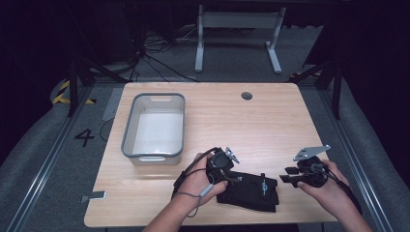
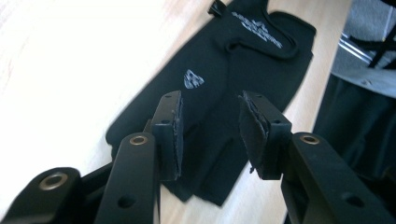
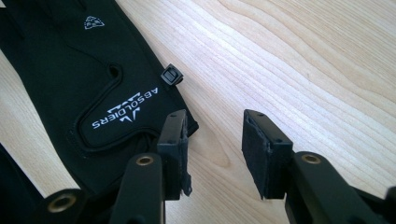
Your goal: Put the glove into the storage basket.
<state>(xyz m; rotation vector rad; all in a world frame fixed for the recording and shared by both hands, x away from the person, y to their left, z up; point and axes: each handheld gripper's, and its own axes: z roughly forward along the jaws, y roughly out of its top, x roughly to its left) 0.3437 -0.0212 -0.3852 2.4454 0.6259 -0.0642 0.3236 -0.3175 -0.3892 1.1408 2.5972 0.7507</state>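
Note:
A black glove (image 1: 254,190) with white lettering lies flat on the wooden table (image 1: 270,121) near its front edge. My left gripper (image 1: 231,175) hovers over the glove's finger end with its jaws open; in the left gripper view the glove (image 2: 224,74) spreads beyond the open gripper (image 2: 210,133). My right gripper (image 1: 288,175) is open just right of the glove's cuff, apart from it. In the right gripper view the cuff (image 3: 84,84) with its small clip (image 3: 171,74) lies left of the open gripper (image 3: 215,151), bare wood between the pads.
An empty grey-rimmed white bin (image 1: 125,140) stands at the left half of the table. A round cable hole (image 1: 246,95) sits at the far edge. A white table frame (image 1: 237,34) and cables lie on the floor beyond.

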